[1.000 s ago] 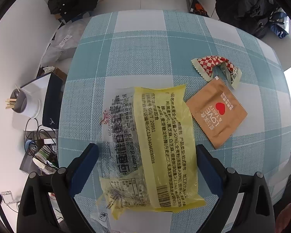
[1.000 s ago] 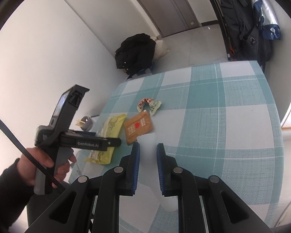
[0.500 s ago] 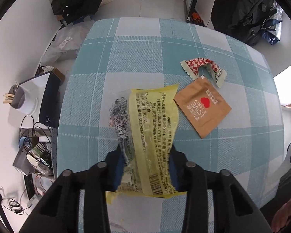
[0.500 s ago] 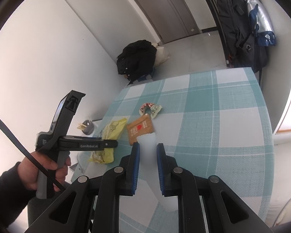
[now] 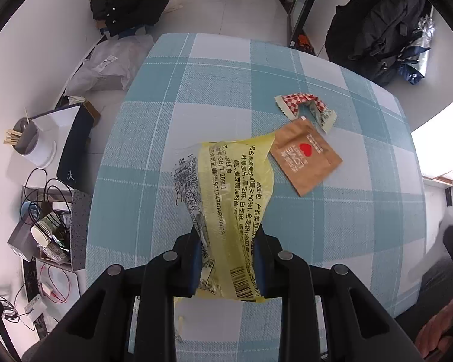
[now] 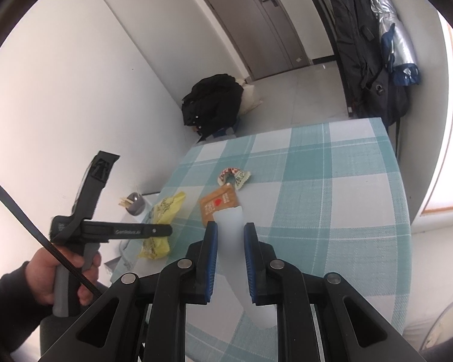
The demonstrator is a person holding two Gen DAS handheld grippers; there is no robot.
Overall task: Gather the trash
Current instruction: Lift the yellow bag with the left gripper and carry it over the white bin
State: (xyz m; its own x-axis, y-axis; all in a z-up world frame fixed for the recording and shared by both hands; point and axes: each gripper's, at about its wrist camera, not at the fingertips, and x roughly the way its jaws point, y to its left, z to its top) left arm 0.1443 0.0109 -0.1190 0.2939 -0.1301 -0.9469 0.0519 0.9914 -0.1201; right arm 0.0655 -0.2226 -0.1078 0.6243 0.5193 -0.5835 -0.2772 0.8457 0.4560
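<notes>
Where my left gripper (image 5: 228, 259) had straddled the flat yellow wrapper (image 5: 235, 199), its jaws had just closed, crumpling the crinkly film off the checked cloth (image 5: 226, 90). Seen from the right, my right gripper (image 6: 230, 259) pinched a translucent white bag (image 6: 229, 241).

— What colours do we see on the table (image 5: 287, 69)?
— Teal-and-white plaid cloth. We have a yellow wrapper (image 5: 238, 193) with black print, a brown sachet (image 5: 305, 157) bearing a red heart, and a red-and-white checked wrapper (image 5: 305, 105).
</notes>
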